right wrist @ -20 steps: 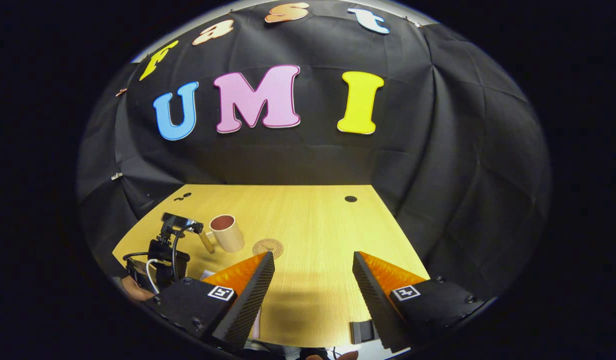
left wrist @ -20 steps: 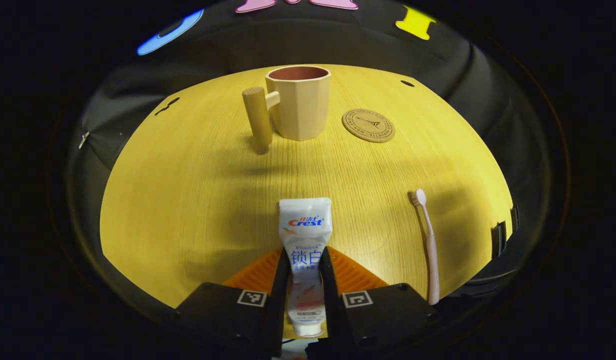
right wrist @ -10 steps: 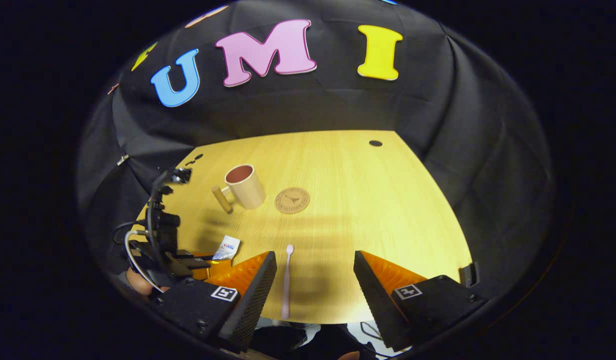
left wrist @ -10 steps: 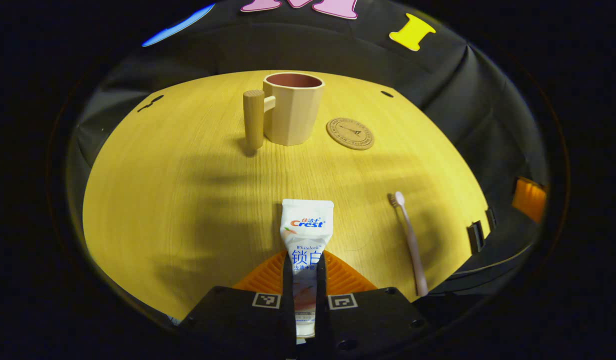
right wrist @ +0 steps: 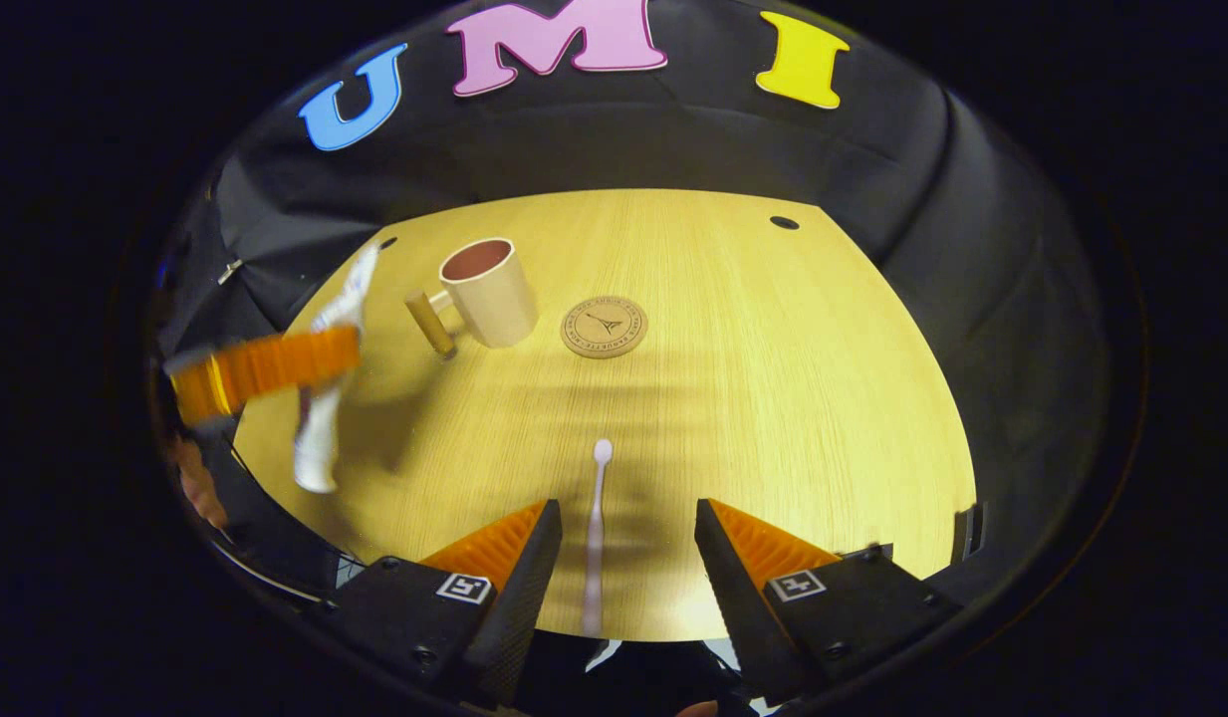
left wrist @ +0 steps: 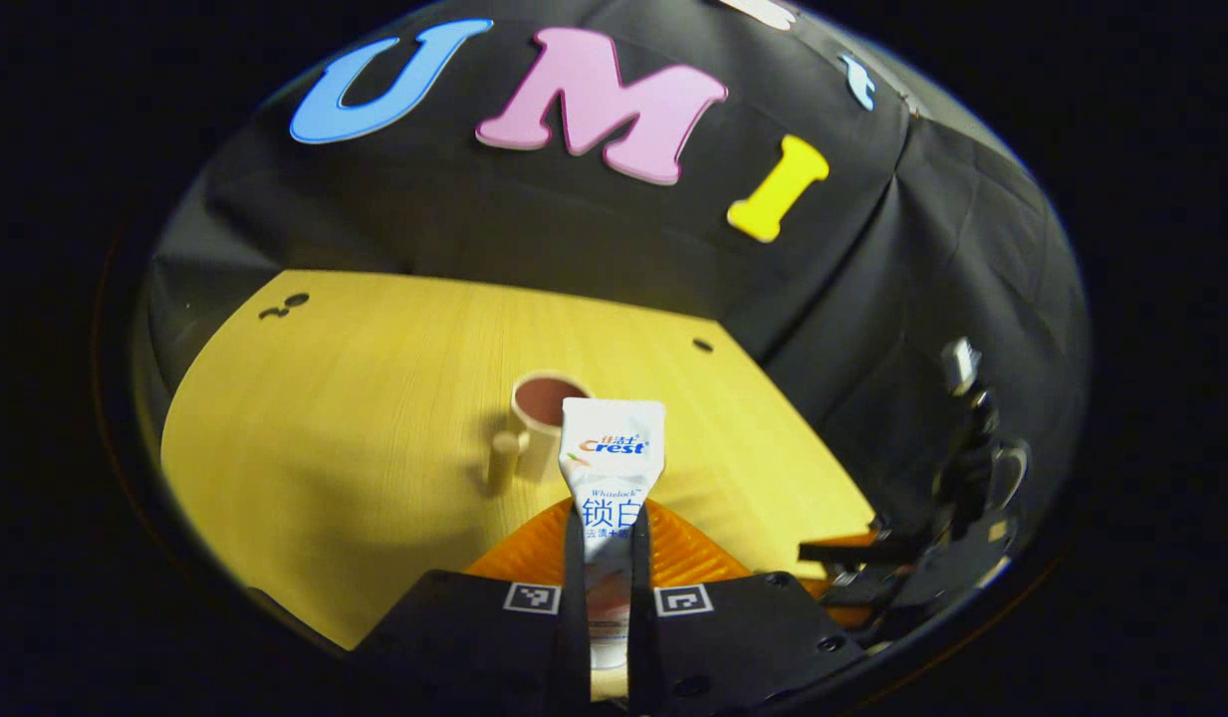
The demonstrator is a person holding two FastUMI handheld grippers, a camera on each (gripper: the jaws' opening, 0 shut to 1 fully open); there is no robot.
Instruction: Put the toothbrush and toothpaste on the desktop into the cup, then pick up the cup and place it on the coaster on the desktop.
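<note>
Table (right wrist: 773,378) carries empty cup (right wrist: 484,291), coaster (right wrist: 604,327) beside it, toothbrush (right wrist: 596,528) lying flat. Nothing is in the cup yet. Left claw (left wrist: 606,558) is clamped on toothpaste (left wrist: 610,468), held off the table short of the cup. Right claw (right wrist: 623,558) gapes wide around the toothbrush, apparently not touching it.

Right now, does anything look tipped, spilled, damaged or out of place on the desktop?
Nothing stands out. The cup stands upright beside the coaster, and the toothbrush lies flat on the desktop between the open right gripper fingers. The left gripper holds the toothpaste raised off the desktop.
</note>
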